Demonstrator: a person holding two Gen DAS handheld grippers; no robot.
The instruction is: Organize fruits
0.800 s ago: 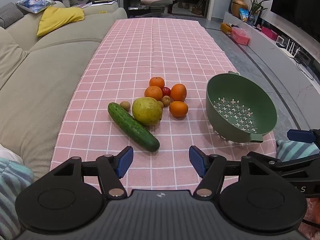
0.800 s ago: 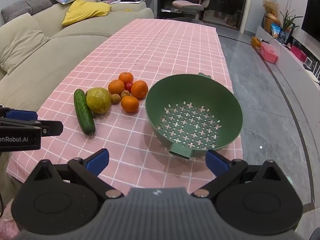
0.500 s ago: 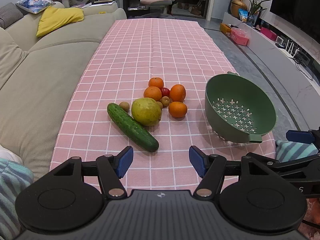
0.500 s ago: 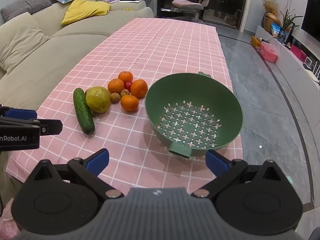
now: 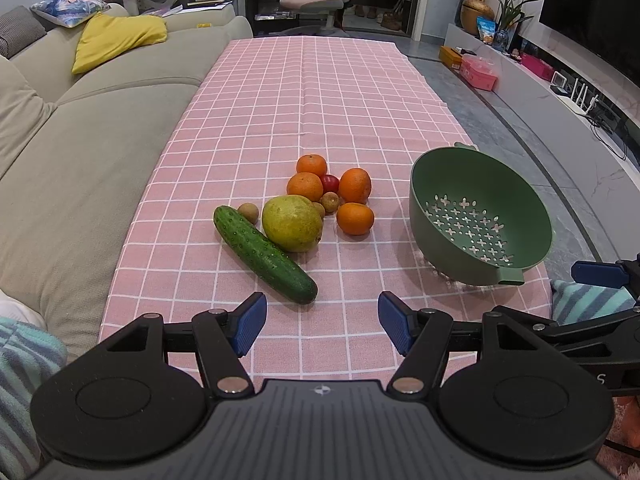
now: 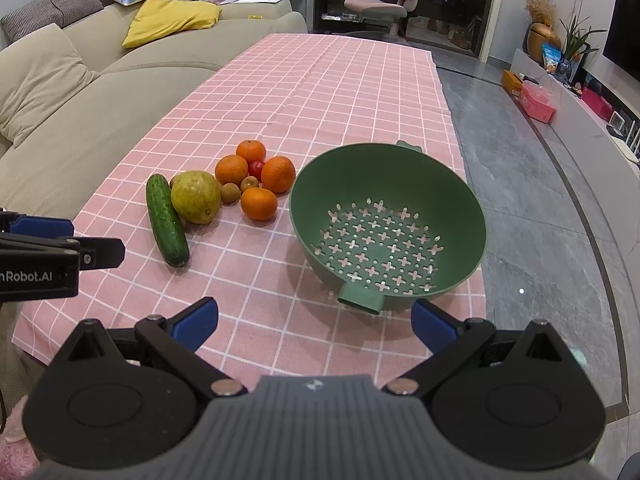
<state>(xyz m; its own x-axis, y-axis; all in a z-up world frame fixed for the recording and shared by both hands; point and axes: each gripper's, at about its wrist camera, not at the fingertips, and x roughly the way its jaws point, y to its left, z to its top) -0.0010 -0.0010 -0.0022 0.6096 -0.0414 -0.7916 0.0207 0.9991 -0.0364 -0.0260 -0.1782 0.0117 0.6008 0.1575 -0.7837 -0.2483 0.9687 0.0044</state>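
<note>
A pile of fruit lies on the pink checked tablecloth (image 5: 304, 92): a cucumber (image 5: 264, 254), a yellow-green pear (image 5: 292, 223), several oranges (image 5: 355, 218), a small red fruit (image 5: 330, 180) and small brown fruits (image 5: 330, 201). A green colander (image 5: 476, 216) stands empty to their right. My left gripper (image 5: 322, 322) is open and empty, just short of the cucumber's near end. My right gripper (image 6: 316, 320) is open and empty, close behind the colander (image 6: 388, 220) and its handle. The pear (image 6: 196, 197) and cucumber (image 6: 166, 220) lie to its left.
A beige sofa (image 5: 72, 128) with a yellow cushion (image 5: 120, 38) runs along the table's left side. Grey floor (image 6: 532, 184) and a low white shelf lie to the right. An office chair (image 5: 320, 0) stands beyond the table's far end.
Both grippers have drifted very slightly; the fruit and colander sit a touch lower-left in view. Nothing was grasped or moved.
</note>
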